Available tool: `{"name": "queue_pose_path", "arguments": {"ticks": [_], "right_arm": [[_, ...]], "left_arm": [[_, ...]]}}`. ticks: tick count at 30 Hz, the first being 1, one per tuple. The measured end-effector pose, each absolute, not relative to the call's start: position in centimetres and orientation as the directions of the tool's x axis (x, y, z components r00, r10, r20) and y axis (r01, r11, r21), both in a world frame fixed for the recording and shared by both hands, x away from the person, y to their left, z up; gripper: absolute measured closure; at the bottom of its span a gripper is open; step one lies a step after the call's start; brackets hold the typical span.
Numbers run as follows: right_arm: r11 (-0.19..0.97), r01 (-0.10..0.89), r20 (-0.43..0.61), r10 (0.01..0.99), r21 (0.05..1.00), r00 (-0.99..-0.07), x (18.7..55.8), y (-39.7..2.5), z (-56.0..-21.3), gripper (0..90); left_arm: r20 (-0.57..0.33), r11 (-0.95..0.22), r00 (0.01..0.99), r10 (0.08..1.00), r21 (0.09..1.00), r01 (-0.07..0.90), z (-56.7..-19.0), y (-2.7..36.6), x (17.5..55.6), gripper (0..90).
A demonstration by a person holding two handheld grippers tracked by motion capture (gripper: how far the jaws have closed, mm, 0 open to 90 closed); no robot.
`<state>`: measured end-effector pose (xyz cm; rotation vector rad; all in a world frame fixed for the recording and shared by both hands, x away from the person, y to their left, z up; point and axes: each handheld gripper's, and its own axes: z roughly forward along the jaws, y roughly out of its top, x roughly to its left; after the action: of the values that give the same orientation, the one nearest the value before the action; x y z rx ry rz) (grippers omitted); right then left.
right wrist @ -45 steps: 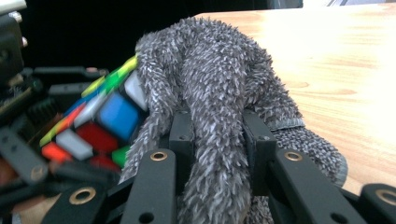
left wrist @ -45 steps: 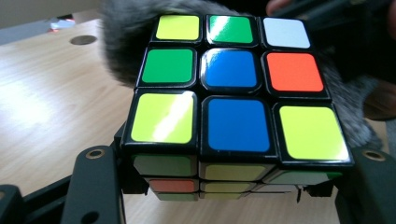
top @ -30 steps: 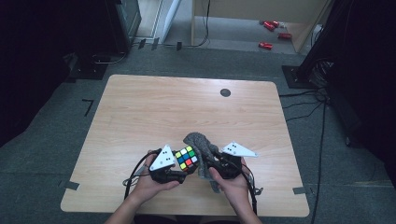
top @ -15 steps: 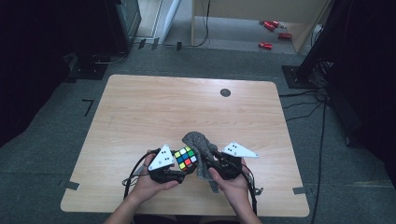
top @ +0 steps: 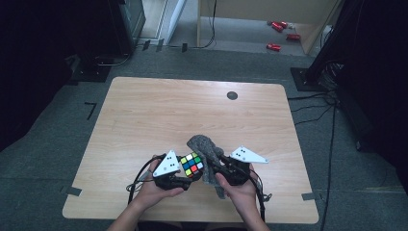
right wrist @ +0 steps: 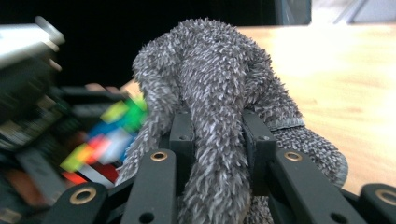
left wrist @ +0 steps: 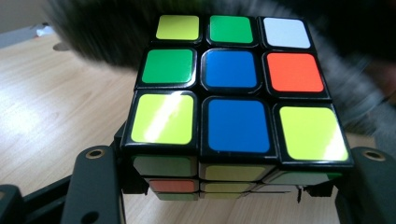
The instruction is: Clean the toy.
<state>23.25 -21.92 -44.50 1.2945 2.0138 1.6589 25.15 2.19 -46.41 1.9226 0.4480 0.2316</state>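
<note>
A scrambled Rubik's cube point(top: 192, 164) point(left wrist: 233, 98) is held just above the table's near edge, with my left gripper point(top: 185, 175) point(left wrist: 229, 168) shut on its lower sides. My right gripper point(top: 214, 166) point(right wrist: 217, 135) is shut on a fuzzy grey cloth point(top: 204, 146) point(right wrist: 215, 88), which bunches up over the jaws and hangs beside the cube, touching its right side. The cube point(right wrist: 107, 135) appears blurred at the left of the right gripper view. The cloth point(left wrist: 364, 93) forms a dark blur behind the cube in the left gripper view.
The wooden table point(top: 159, 110) has a small black round mark point(top: 232, 95) near its far edge. Cables trail from both grippers over the near edge. Red objects point(top: 274, 46) lie on the floor beyond the table. A black stand base point(top: 308, 79) sits at the right.
The cube and cloth have stayed pressed together near the front edge; both hands shifted only slightly.
</note>
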Motion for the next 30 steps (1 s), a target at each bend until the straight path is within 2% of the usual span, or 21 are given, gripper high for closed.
{"name": "queue_pose_path", "arguments": {"ticks": [4,10,17,26,30], "right_arm": [[-0.022,0.495,0.349,0.736,0.869,-0.58,23.4,-21.8,-44.9,71.1],[-0.035,0.433,0.323,0.722,0.901,-0.612,22.5,-21.5,-43.3,71.0],[-0.027,0.501,0.353,0.741,0.865,-0.571,23.4,-21.7,-45.2,71.0],[-0.041,0.431,0.328,0.714,0.902,-0.618,22.5,-21.4,-43.4,70.6],[-0.039,0.487,0.355,0.736,0.872,-0.576,23.2,-21.7,-45.1,70.7]], "left_arm": [[-0.048,-0.341,0.905,0.422,0.917,0.207,-46.6,2.4,25.4,34.7],[-0.027,-0.368,0.908,0.418,0.909,0.197,-46.8,1.9,25.2,34.7],[-0.041,-0.343,0.903,0.427,0.917,0.204,-46.4,2.5,25.3,34.7],[-0.015,-0.361,0.899,0.437,0.913,0.19,-46.5,2.3,25.2,34.7],[-0.035,-0.33,0.898,0.439,0.923,0.198,-46.1,2.7,25.3,34.7]]}}
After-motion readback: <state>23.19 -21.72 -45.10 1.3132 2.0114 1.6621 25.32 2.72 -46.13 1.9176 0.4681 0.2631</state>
